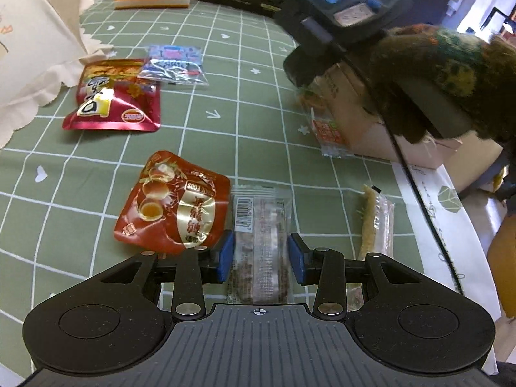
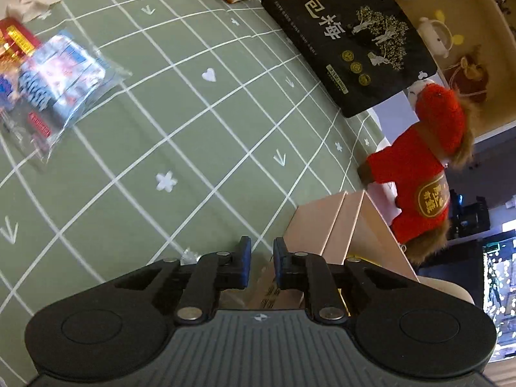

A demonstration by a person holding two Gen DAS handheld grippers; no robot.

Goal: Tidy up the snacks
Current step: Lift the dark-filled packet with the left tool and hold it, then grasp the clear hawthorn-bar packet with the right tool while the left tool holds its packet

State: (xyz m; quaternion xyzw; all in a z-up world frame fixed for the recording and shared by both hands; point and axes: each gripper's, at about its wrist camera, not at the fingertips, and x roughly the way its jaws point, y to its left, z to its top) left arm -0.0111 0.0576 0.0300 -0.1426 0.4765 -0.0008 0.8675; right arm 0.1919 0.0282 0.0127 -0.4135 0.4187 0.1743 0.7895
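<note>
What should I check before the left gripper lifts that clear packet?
1. Clear packet lies between the left gripper's pads: ok.
2. Pads pressing firmly on it: cannot tell.
3. Red pouch apart from the left-side finger: not ok, its edge reaches the finger.
4. Stick snack clear of the other pad: ok.
5. Right gripper shut and empty: ok.

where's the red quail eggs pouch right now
In the left wrist view the red quail eggs pouch lies flat on the green checked tablecloth, low and left of centre, right beside the clear barcode packet.
</note>
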